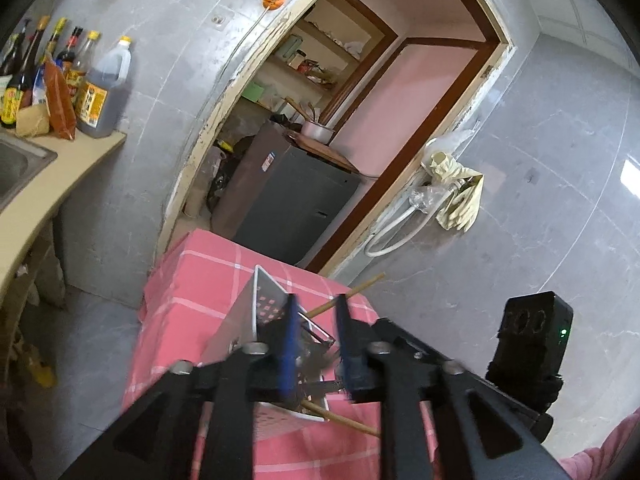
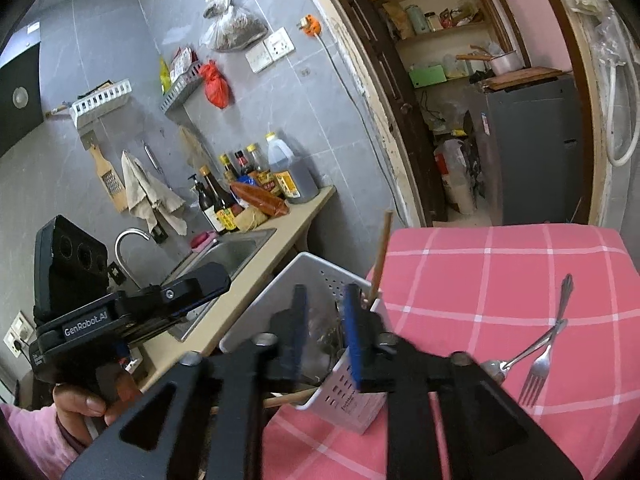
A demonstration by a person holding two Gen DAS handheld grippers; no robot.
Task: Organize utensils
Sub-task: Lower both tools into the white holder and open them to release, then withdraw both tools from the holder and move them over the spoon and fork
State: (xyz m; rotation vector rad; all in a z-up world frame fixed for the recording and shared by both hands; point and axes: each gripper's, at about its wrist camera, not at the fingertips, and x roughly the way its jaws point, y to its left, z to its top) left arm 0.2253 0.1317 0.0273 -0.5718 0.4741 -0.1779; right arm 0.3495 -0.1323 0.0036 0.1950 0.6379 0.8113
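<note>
White perforated utensil holder on pink cloth; left gripper, right gripper fingers spread, pinching nothing.

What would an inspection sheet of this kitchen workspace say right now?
Surface: pink checked tablecloth.
Job's things: white perforated utensil holder lying tilted, a chopstick sticking out; fork and spoon crossed on the cloth.
Clutter: sauce bottles on the counter by the sink.
Grippers: left gripper and right gripper both at the holder, jaws parted.
Cables: orange plug with its cord down the wall.
Surroundings: grey tiled walls, doorway to a pantry with a fridge.
</note>
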